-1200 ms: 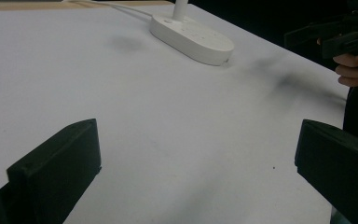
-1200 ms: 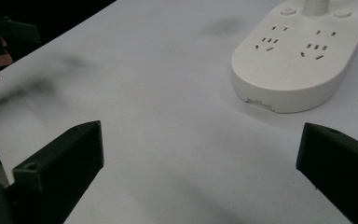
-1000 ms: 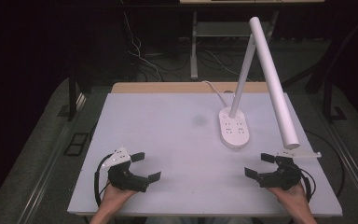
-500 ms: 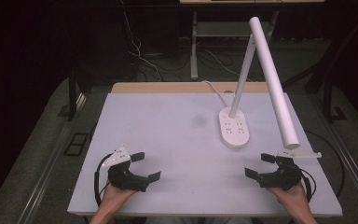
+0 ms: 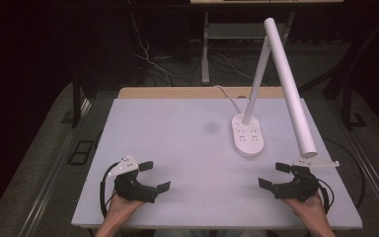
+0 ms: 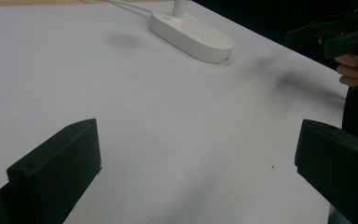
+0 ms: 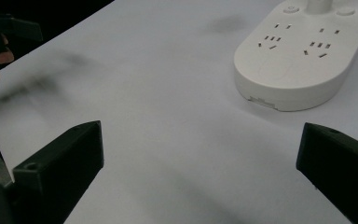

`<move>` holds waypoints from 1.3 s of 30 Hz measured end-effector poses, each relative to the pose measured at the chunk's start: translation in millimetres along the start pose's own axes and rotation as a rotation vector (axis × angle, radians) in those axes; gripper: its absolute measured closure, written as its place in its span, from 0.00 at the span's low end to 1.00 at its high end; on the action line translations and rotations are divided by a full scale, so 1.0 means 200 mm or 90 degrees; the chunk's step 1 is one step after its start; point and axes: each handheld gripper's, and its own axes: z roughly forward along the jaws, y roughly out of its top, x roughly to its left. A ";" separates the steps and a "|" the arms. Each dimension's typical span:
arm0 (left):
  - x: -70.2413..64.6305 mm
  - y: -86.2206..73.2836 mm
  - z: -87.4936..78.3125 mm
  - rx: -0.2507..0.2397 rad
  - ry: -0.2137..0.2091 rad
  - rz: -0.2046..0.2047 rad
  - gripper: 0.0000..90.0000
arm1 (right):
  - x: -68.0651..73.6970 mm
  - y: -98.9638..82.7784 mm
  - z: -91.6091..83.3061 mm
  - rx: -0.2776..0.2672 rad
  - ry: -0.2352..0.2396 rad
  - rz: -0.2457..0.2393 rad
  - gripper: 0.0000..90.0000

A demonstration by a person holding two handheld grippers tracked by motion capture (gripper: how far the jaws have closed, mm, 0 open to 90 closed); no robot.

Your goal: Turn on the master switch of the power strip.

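A: What is happening on the pale grey rectangular table (image 5: pixel 177 143) now?

B: The person is holding 2 black two-jaw grippers low over its near edge. The left gripper (image 5: pixel 153 176) is having its jaws spread wide, with nothing between them. The right gripper (image 5: pixel 275 175) is also spread and empty.

A: And where is the white plastic desk lamp with the oval socket base (image 5: pixel 248 134)?

B: It is standing on the far right part of the table, its long tube head (image 5: pixel 290 89) leaning down toward the right gripper. The base (image 7: pixel 298 60) is near that gripper, not touching.

A: Which step is this?

B: I think it is the start, before any reaching. Next, the right gripper is probably needing to go forward to the lamp and close gently on it.
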 end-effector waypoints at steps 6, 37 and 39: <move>-0.01 0.01 0.01 0.015 -0.004 0.003 0.00 | 0.01 0.00 0.00 0.003 0.007 -0.005 0.00; -0.01 0.18 0.08 0.059 -0.041 0.017 0.00 | 0.03 0.00 0.01 0.017 0.019 -0.015 0.00; 0.00 0.20 0.09 0.059 -0.043 0.018 0.00 | 0.03 0.00 0.01 0.018 0.018 -0.016 0.00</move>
